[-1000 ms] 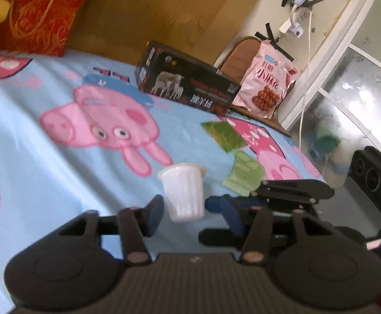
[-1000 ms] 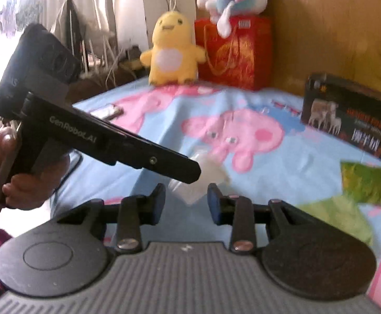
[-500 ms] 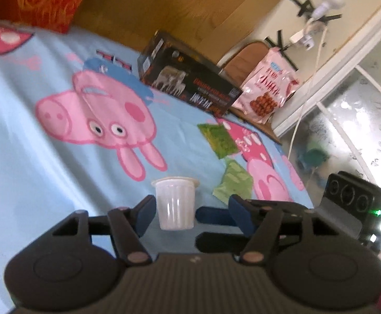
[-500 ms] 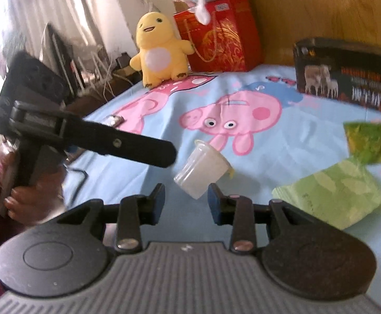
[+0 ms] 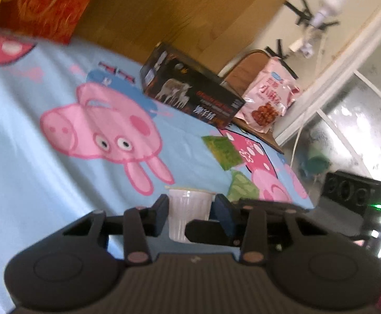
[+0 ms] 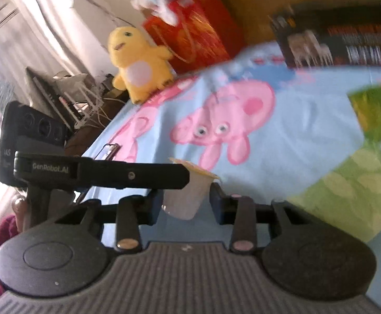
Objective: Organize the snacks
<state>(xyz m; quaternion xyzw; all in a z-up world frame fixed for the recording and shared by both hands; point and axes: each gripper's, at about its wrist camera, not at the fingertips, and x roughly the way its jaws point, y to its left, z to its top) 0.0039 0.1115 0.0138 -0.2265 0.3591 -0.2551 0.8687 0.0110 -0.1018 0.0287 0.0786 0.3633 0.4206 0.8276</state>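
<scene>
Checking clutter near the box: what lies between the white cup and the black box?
Left wrist view: only bare bedsheet between the white cup and black box; green packets sit off to the side.

White ribbed cup [image 5: 188, 214] on blue, pink-pig-patterned sheet [image 5: 33, 144].

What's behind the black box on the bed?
Behind the black box a pink snack bag leans against a brown chair back. The box hides the bag's lower left corner and whatever it rests on.

White ribbed cup [image 5: 189, 213], sealed lid, upright; two green packets [image 5: 223, 150] beyond it, nearer the black box [image 5: 190, 96].
</scene>
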